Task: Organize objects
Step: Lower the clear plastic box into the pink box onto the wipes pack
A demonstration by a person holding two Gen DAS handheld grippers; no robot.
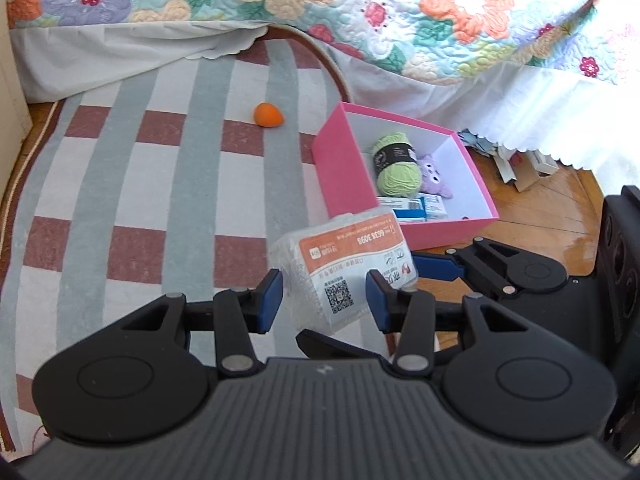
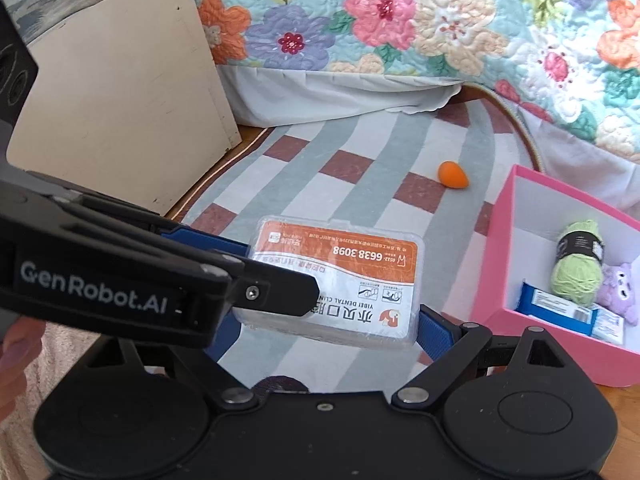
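Both grippers, left [image 1: 324, 300] and right [image 2: 324, 312], clamped on clear plastic box [image 2: 340, 280]; open striped rug [image 1: 160, 200] ahead, pink box [image 1: 340, 168] edge just beyond-right.

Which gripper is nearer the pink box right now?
Right. The right gripper is just beside the pink box; the left gripper is over the striped rug, across the clear plastic case both hold.

A plastic case [image 2: 336, 280] is held above the rug [image 1: 160, 200], between both grippers. To its right a box [image 1: 336, 168] stands, partly on the rug; yarn [image 1: 396, 168], a plush toy [image 1: 434, 178] and packets [image 1: 412, 208] lie inside. A sponge [image 1: 269, 114] lies left of the box, before the bedspread [image 1: 320, 8].
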